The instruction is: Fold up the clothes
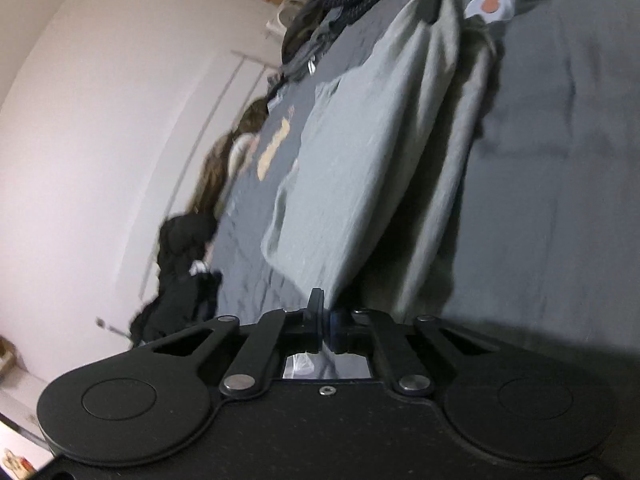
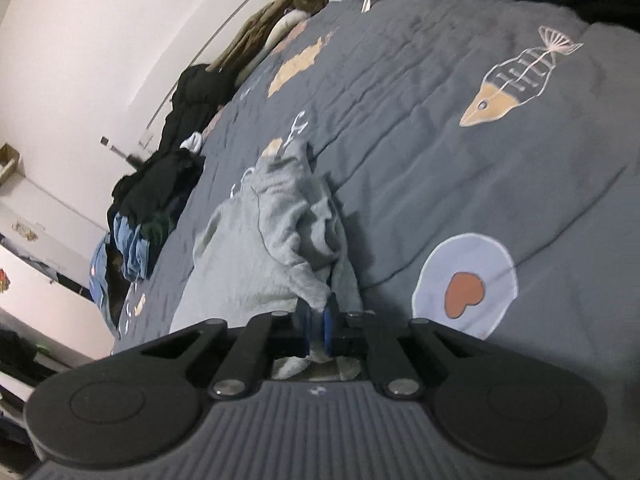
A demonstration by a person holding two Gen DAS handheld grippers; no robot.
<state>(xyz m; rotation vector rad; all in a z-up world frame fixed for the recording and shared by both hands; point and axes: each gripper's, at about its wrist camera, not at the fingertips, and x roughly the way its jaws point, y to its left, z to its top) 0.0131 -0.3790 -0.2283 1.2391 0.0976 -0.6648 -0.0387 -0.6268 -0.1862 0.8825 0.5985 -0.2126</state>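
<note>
- Left wrist view: the left hand-held gripper (image 1: pixel 325 322) has its jaws together, pinching an edge of the grey garment (image 1: pixel 360 168), which stretches taut above the bed (image 1: pixel 560 200).
- Right wrist view: the right hand-held gripper (image 2: pixel 316 326) is clamped on the garment's bunched cloth (image 2: pixel 272 240), which trails over the grey bedspread (image 2: pixel 420 140).

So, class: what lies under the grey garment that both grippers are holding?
Under the grey garment lies the dark grey bedspread with fish prints. Whatever part of the bedspread's pattern sits directly beneath the garment is covered.

The grey garment (image 1: pixel 360 168) is motion-blurred, its far end hidden by folds.
</note>
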